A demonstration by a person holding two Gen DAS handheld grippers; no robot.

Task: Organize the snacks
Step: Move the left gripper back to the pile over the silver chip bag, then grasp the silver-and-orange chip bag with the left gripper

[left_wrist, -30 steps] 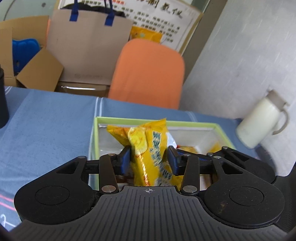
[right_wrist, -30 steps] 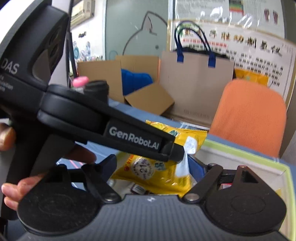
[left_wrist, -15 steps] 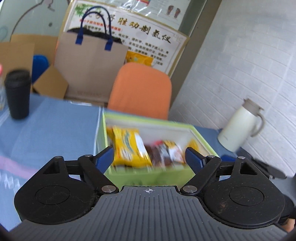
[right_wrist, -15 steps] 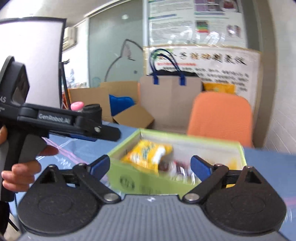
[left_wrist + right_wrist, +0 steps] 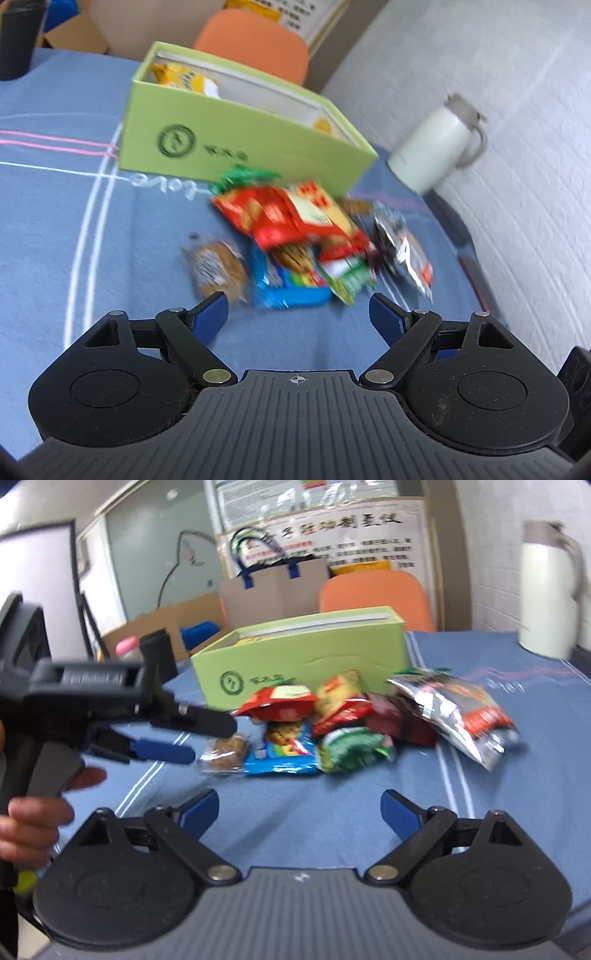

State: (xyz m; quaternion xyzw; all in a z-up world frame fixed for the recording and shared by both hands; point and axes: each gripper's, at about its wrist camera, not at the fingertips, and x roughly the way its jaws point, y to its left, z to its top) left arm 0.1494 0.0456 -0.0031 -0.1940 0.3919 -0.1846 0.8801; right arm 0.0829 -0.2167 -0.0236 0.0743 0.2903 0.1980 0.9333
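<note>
- On the blue cloth-covered table, a light-green cardboard box stands open-topped, with a yellow snack packet lying inside at its far left end.
- Just in front of the box lies a loose heap of snack packets: a red foil packet on top, a blue biscuit packet under it, and a green packet just to its right.
- Beside the blue packet, on its left, sits a clear-wrapped brown cookie; at the heap's right edge lies a silver, black and orange crinkled bag.
- Left gripper: jaws wide apart with nothing between them, over bare cloth just short of the heap; a hand grips its handle.
- Right gripper: jaws spread wide, empty, also short of the heap.
- Both grippers' jaws have just been opening.
- Behind the table: an orange chair, and a white thermos jug on the table by the wall.
</note>
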